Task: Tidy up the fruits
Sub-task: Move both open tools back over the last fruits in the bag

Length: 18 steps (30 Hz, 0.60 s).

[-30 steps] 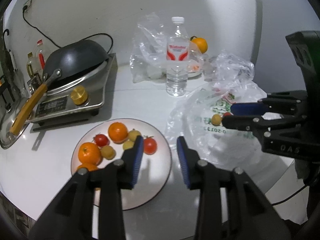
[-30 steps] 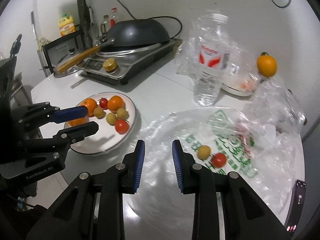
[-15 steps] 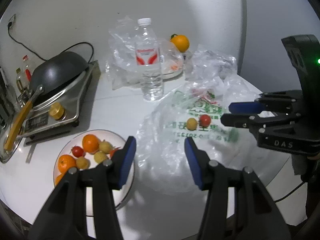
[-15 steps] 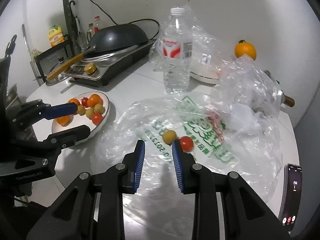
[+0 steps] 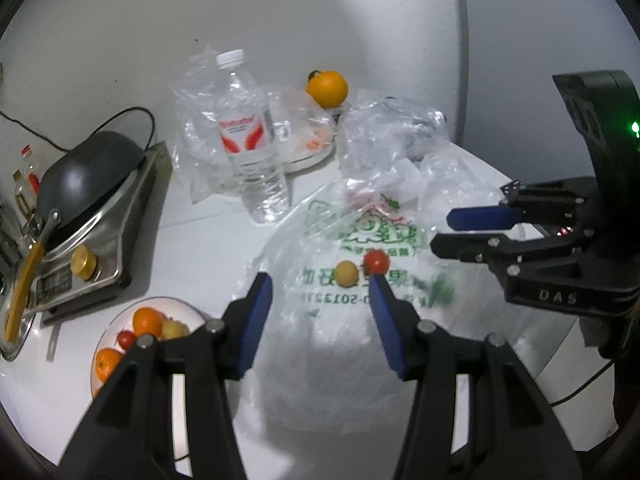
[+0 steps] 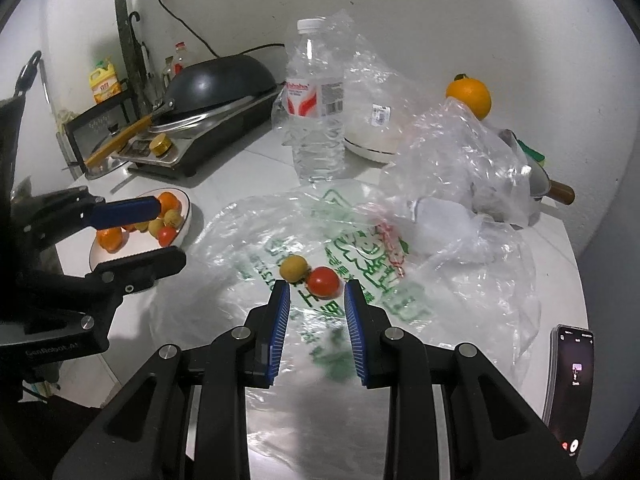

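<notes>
A red cherry tomato (image 6: 323, 281) and a small yellow fruit (image 6: 293, 267) lie side by side on a printed plastic bag (image 6: 400, 300); both show in the left wrist view, tomato (image 5: 376, 261) and yellow fruit (image 5: 346, 273). My right gripper (image 6: 313, 294) is open, empty, its tips just short of the tomato. My left gripper (image 5: 321, 280) is open, empty, just in front of the two fruits. A white plate (image 5: 182, 305) with oranges, tomatoes and yellow fruits sits at the left; it also shows in the right wrist view (image 6: 185, 220). A large orange (image 5: 327, 87) sits at the back.
A water bottle (image 5: 252, 136) stands behind the bag. A stove with a black wok (image 5: 86, 168) is at the left. Crumpled clear bags (image 6: 460, 152) and a white dish (image 6: 370, 146) lie at the back. A phone (image 6: 570, 380) lies at the right table edge.
Both grippers have moved away from the plate toward the two fruits on the bag, which now look closer. The left gripper has opened wider. Nothing was grasped.
</notes>
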Each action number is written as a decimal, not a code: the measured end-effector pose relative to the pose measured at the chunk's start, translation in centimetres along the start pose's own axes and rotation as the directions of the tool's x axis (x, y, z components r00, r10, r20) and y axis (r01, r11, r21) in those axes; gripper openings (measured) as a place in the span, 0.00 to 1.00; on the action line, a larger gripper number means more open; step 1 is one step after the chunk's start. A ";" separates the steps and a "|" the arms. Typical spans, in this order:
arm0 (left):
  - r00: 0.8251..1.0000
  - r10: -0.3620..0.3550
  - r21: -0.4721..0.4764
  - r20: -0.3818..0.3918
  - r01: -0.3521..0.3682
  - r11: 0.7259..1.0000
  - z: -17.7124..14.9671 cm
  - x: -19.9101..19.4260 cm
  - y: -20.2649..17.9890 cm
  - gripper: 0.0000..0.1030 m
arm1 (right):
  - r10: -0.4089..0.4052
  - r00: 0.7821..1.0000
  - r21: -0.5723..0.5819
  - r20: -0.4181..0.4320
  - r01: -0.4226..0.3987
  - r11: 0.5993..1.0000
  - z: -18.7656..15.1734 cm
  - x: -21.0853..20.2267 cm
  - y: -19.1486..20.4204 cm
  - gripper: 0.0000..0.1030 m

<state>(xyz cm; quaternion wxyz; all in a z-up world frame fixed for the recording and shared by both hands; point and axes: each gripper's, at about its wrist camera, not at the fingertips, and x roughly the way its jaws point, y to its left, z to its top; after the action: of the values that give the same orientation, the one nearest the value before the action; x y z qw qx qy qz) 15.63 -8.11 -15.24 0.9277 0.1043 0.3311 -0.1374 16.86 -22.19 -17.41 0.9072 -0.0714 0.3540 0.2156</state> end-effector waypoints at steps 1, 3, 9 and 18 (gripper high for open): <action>1.000 -0.002 0.003 -0.002 0.002 1.000 0.2 0.3 -0.2 0.50 | 0.000 1.000 0.003 -0.002 0.000 1.000 0.0 0.1 -0.2 0.29; 1.000 -0.003 0.009 -0.004 0.003 1.000 0.4 0.7 -0.5 0.50 | 0.002 1.000 0.009 -0.004 -0.002 1.000 0.0 0.3 -0.7 0.29; 1.000 -0.006 0.009 -0.025 0.006 1.000 0.6 2.1 -0.7 0.50 | 0.013 1.000 0.016 -0.021 -0.013 1.000 0.1 1.4 -1.7 0.29; 0.998 -0.022 0.014 -0.055 0.023 1.000 0.9 4.0 -0.7 0.50 | 0.025 0.999 0.032 -0.033 -0.024 0.999 0.4 3.0 -2.7 0.29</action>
<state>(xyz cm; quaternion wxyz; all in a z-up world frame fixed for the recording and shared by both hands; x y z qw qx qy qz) 18.92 -9.80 -17.23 0.9159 0.1112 0.3564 -0.1473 20.25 -23.50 -19.23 0.8994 -0.0561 0.3735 0.2200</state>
